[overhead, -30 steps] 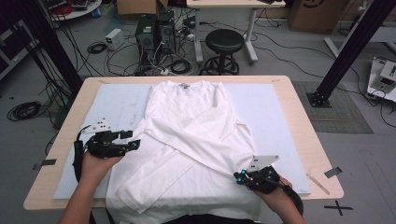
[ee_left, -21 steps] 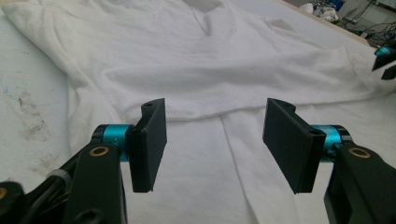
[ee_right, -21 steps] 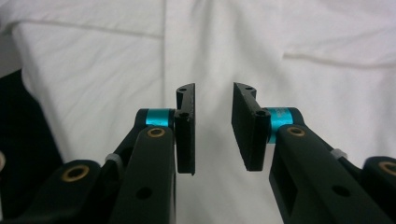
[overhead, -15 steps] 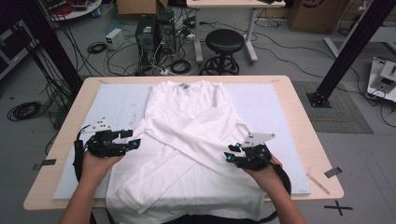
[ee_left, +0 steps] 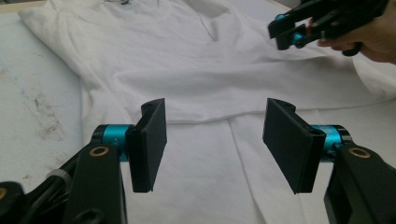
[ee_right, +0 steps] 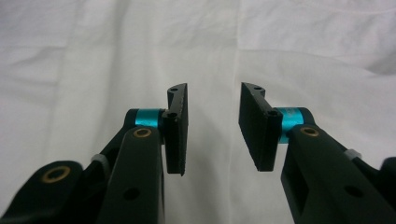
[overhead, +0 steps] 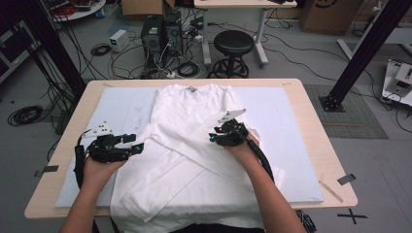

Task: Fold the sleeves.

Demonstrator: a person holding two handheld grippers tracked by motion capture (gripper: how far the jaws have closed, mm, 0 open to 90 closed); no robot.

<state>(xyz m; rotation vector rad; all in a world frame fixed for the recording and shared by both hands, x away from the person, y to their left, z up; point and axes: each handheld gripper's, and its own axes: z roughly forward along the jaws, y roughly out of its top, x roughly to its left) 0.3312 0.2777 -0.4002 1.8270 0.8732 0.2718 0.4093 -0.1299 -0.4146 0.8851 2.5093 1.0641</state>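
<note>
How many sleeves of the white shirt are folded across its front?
2. One sleeve runs from the middle toward the bottom left. The other sleeve crosses it toward the right, passing under the right gripper. The shirt lies flat on the table.

Place: a lab.
Signs, frame top: computer towers (overhead: 158, 34), floor cables (overhead: 99, 48), stool (overhead: 233, 48), black rig frame (overhead: 362, 48).

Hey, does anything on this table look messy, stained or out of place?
Two small things. The mat has a dirty brownish smudge left of the shirt in the left gripper view. The shirt's hem hangs over the near table edge. Otherwise nothing is spilled or damaged.
</note>
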